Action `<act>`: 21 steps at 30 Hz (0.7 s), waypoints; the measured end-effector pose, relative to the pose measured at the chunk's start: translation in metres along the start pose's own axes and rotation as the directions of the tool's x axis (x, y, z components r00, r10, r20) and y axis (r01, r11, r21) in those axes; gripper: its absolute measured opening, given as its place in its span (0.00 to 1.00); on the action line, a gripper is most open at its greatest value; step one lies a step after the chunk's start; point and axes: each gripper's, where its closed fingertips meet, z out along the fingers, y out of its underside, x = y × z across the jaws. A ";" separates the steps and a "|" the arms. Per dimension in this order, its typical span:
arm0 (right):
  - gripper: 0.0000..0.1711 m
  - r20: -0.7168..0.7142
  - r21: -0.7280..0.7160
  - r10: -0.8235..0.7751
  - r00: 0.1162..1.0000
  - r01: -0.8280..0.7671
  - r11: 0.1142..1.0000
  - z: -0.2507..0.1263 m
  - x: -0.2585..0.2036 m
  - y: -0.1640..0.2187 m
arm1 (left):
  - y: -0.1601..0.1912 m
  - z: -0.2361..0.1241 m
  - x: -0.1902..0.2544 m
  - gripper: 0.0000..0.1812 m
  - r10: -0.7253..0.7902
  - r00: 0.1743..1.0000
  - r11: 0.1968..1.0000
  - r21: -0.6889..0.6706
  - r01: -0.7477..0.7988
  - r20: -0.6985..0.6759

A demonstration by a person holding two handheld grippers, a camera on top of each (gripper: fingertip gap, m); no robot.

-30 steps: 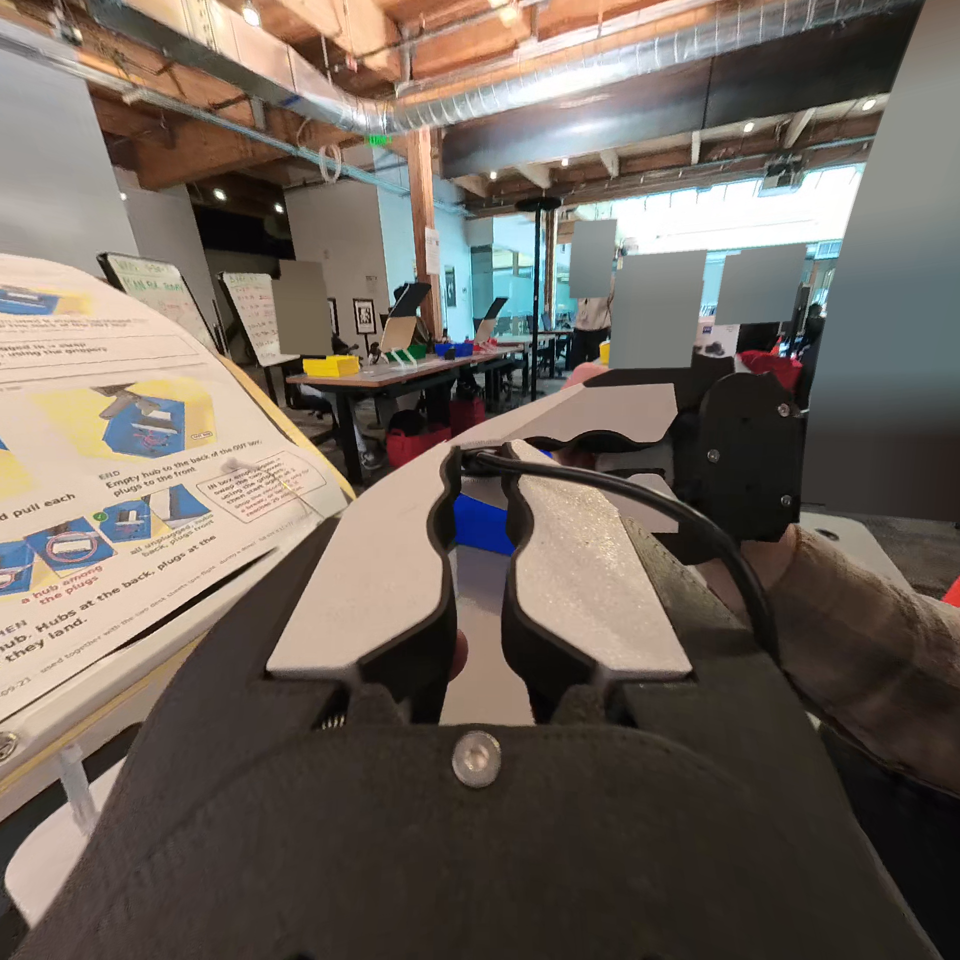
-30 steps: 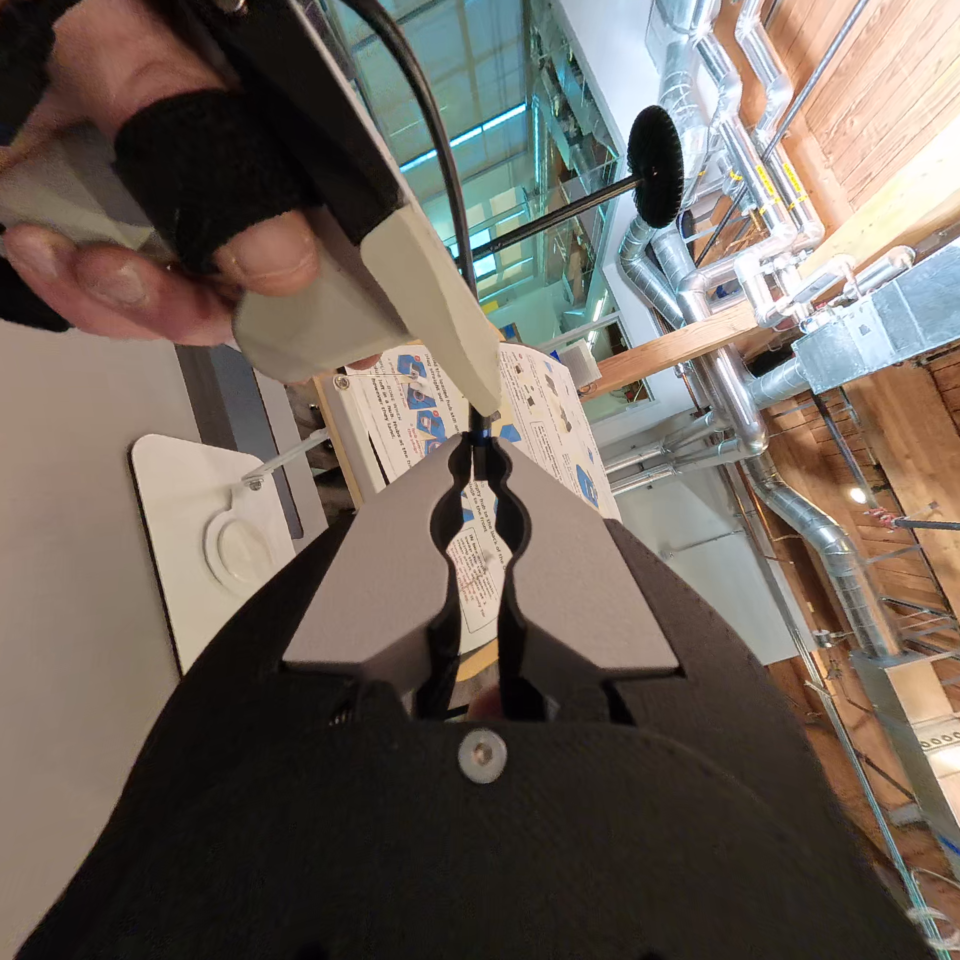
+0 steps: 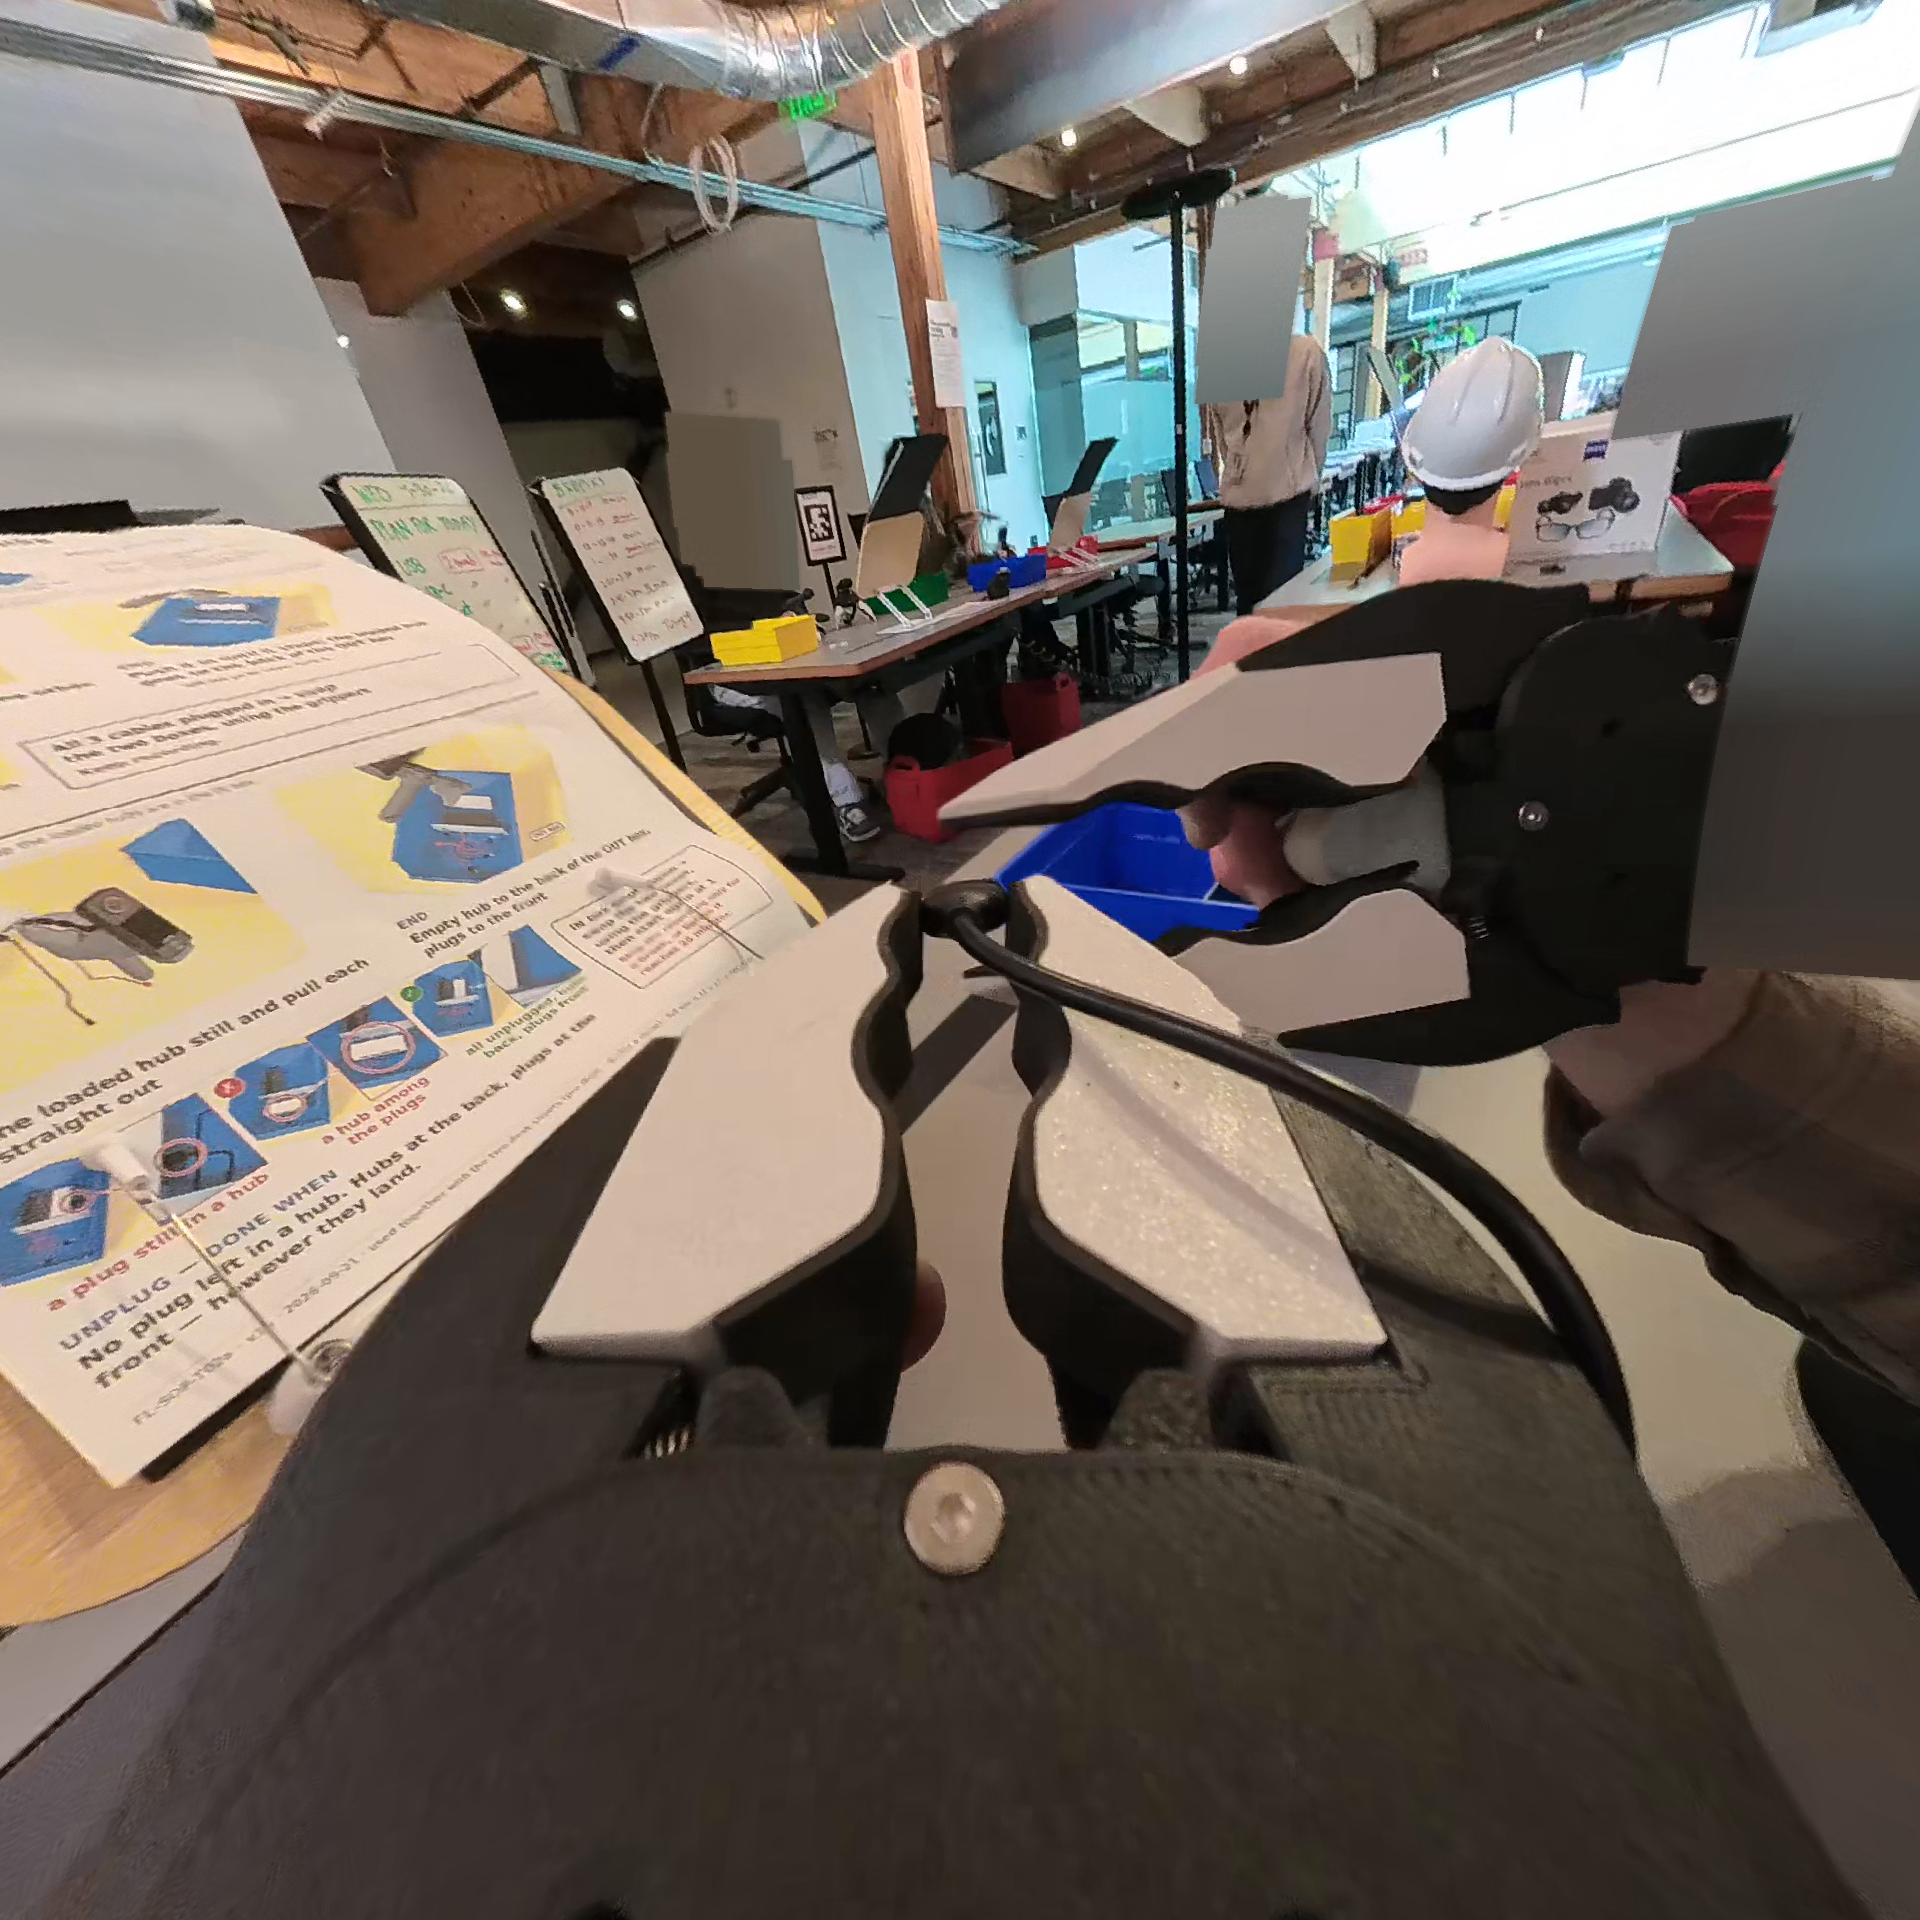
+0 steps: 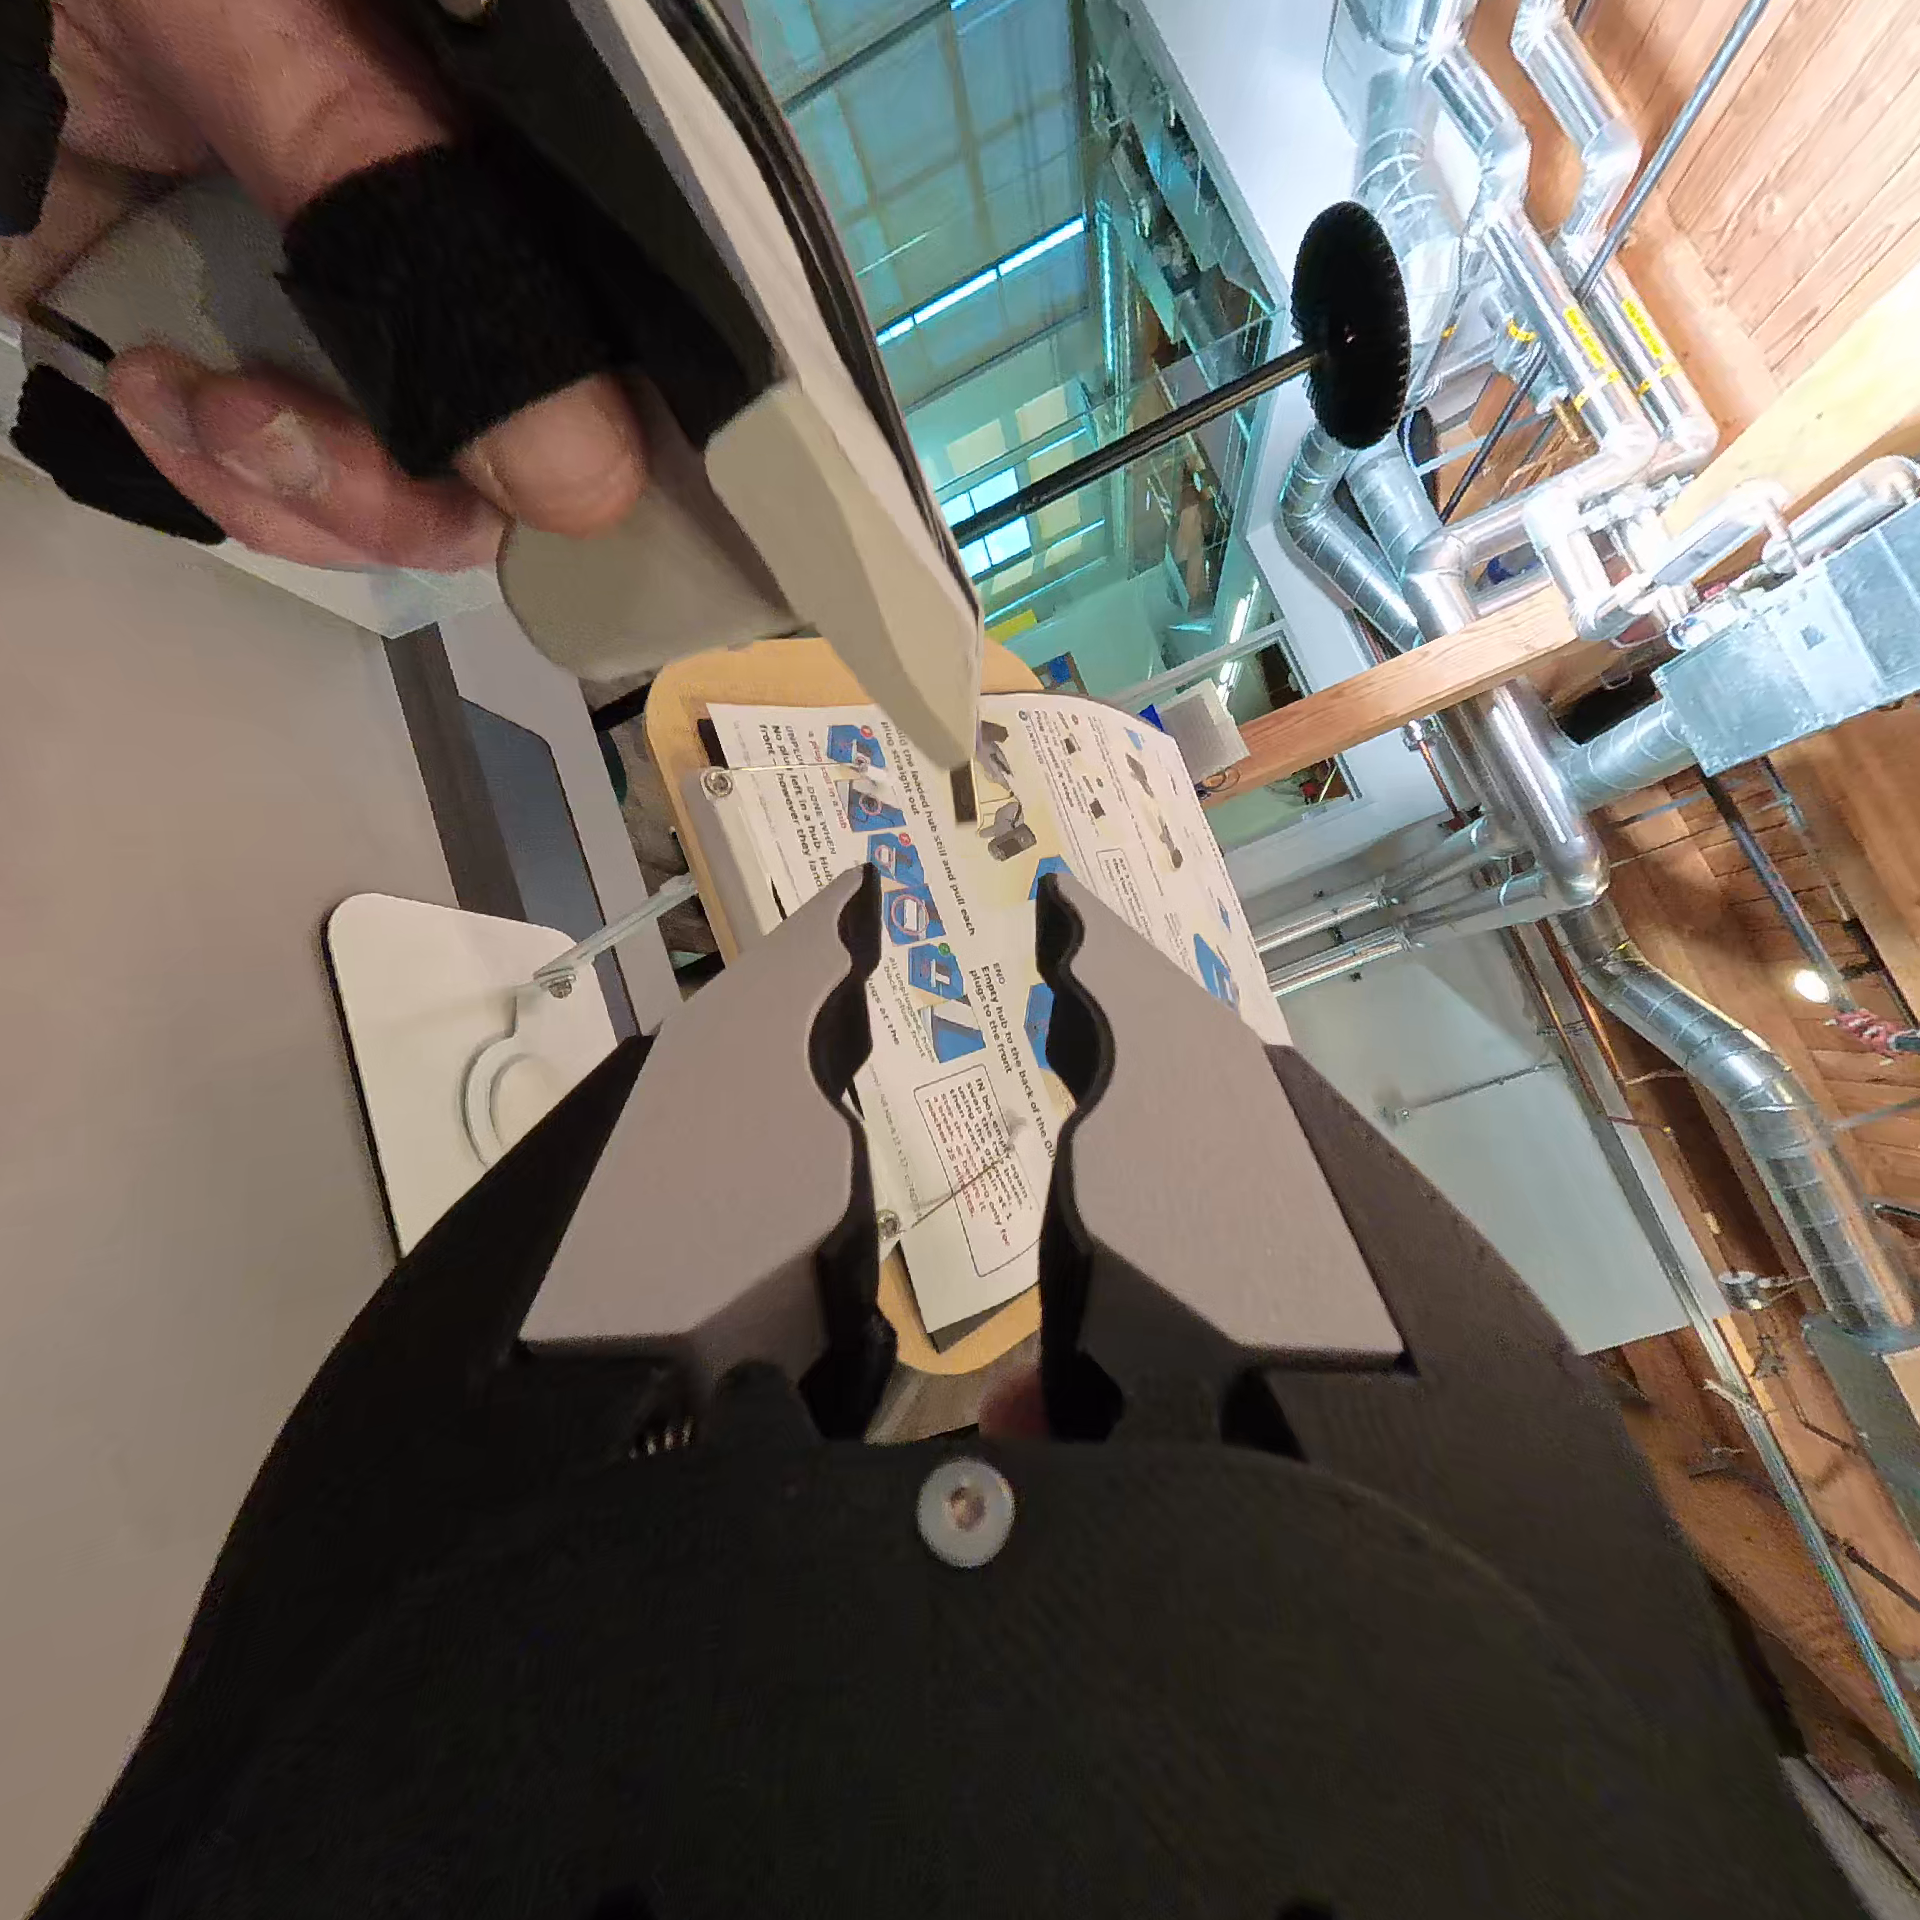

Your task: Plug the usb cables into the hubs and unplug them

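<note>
usb cable (image 3: pixel 1226 1049) plug sits pinched at the left gripper (image 3: pixel 961 914) tips, at 12 o'clock. a second ago the right gripper (image 4: pixel 951 914) also clamped it; now its jaws are spread, empty, so the handover looks finished. instruction sheet (image 3: pixel 312 883) at 9 o'clock carries printed text.

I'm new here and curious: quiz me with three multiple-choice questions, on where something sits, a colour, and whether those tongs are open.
1. The instruction sheet lies where from the left tongs? A left, B right, C underneath.
2. The cable is: A white, B black, C red.
3. The right tongs are: A shut on a plug, B open and empty, C unseen.
Answers: A, the sheet fills that view's left side; B, a black cord trails from the tips; B, a wide gap shows between the fingers.
</note>
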 end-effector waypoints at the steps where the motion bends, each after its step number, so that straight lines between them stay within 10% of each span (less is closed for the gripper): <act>1: 0.16 0.003 -0.002 0.012 1.000 -0.012 1.000 -0.001 0.001 0.002 | -0.002 -0.002 -0.002 0.08 -0.003 1.000 1.000 0.015 0.003 0.002; 11: 0.21 0.387 -0.177 0.445 0.808 -0.408 0.896 -0.006 -0.045 0.025 | -0.004 -0.017 -0.031 0.08 0.065 0.994 0.998 0.008 -0.066 0.083; 21: 0.36 0.550 -0.552 0.686 0.477 -0.409 0.727 -0.040 -0.142 0.024 | -0.022 -0.048 -0.060 0.09 0.102 0.984 0.994 0.027 -0.107 0.146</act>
